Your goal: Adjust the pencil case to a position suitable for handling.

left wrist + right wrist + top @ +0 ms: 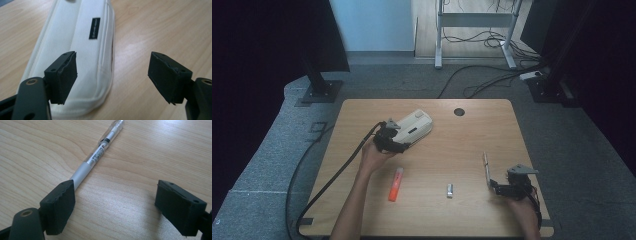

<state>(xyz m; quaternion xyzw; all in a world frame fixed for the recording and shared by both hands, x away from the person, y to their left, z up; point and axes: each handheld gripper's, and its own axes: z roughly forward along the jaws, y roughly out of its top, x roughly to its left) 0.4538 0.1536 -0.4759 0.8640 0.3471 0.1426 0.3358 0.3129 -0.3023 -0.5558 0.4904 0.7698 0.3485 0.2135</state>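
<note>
White pencil case lies under the open left tool.

Orange highlighter & small silver clip-like item, mid wooden table, apart.

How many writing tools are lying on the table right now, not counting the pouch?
2. An orange marker lies near the middle front, and a clear pen lies right of it, by the right gripper. More may be hidden inside the white pencil case.
</note>
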